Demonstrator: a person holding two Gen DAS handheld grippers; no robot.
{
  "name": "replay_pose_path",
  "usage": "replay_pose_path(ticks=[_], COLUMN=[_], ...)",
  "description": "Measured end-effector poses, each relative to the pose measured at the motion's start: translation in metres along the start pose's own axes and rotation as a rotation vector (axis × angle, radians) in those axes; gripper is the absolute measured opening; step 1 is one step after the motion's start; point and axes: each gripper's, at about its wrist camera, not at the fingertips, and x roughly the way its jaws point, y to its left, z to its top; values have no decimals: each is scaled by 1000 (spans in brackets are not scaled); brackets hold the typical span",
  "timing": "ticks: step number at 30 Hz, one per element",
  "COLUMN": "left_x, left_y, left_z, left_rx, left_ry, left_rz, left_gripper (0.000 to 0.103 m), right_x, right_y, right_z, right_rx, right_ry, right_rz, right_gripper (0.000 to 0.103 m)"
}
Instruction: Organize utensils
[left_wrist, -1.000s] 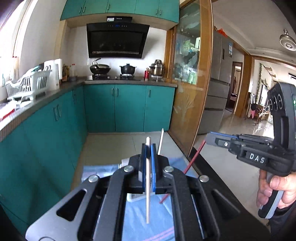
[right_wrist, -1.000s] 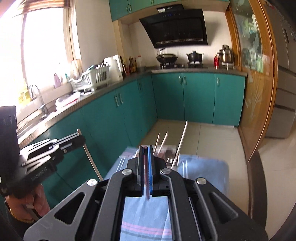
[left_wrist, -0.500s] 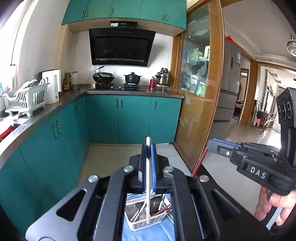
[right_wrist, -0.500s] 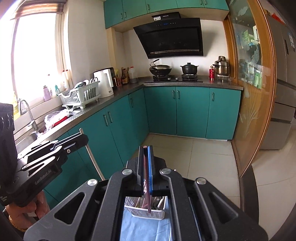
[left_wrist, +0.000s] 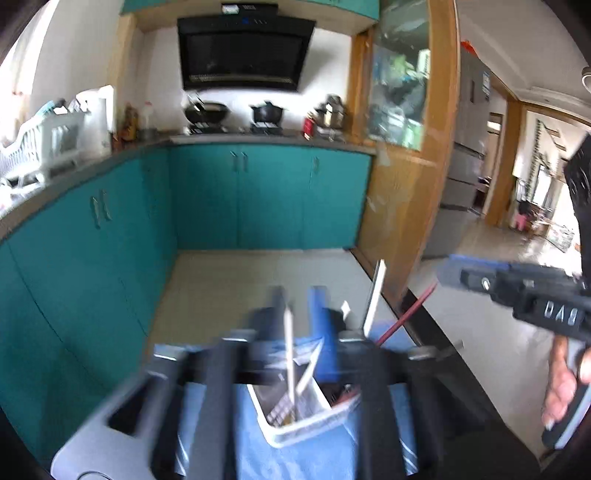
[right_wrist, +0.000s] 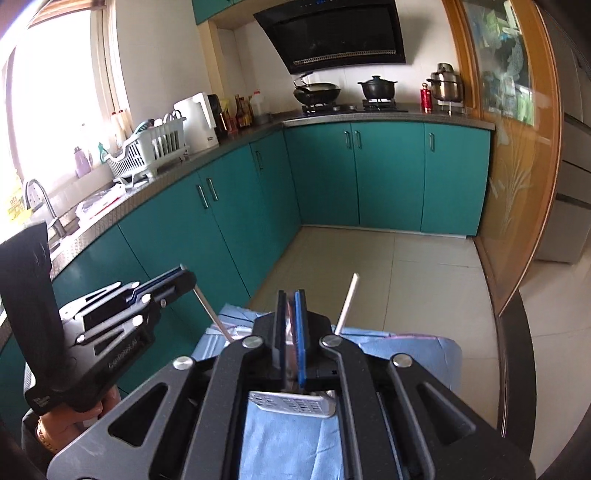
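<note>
**Fig. L/R wrist views, release over basket.**

**L claw.** Left gripper (left_wrist: 299, 295): jaws, pinched shut a sec ago, are now opening and stand spread. The white chopstick (left_wrist: 290, 350) is between them w/ clear gaps either side, so it is no longer clamped. Its lower end is already inside the white utensil basket (left_wrist: 295, 435) at 6 o'clock of the claw. View is heavily motion-blurred, so exact contact can't be told.

**R claw.** Right gripper (right_wrist: 290, 295): jaws also opening, but only a narrow gap so far. The red chopstick (right_wrist: 290, 332) sits in that gap, apparently freed; the grip isn't fully resolved here. The basket wall (right_wrist: 291, 406) shows at 6 o'clock, just below the pads.

**Outward.**
- A second white chopstick (right_wrist: 347, 302) stands tilted toward 1 o'clock; its foot is hidden, prob. in the basket.
- The basket rests on a blue cloth (right_wrist: 280, 443) on a dark tabletop (right_wrist: 509, 369).
- Teal cabinets and the stove lie at 12 o'clock, well apart.

**Change & meaning.** Since 1 s ago both claws have come down over the basket and gone from clamped to releasing. Judged: this pair is being deposited, and the next step would need the claws lifted clear w/o dragging the sticks back out.
</note>
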Motion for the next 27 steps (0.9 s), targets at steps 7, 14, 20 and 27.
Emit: replay_pose_path(ticks=[7, 14, 20, 27], left_x=[-68, -109, -99, -71], left_y=[-6, 10, -4, -12], left_z=[-51, -154, -202, -226], left_rx=[8, -233, -169, -109], left_ry=[-159, -32, 56, 158], left_rz=[65, 128, 165, 222], left_gripper=[99, 99, 99, 99], right_x=[-61, -84, -30, -26], right_y=[-6, -1, -5, 7], right_z=[-46, -159, -232, -259], right_rx=[20, 8, 87, 41], right_ry=[-213, -158, 68, 44], right_rz=[-19, -115, -194, -220], right_gripper=[100, 100, 100, 100])
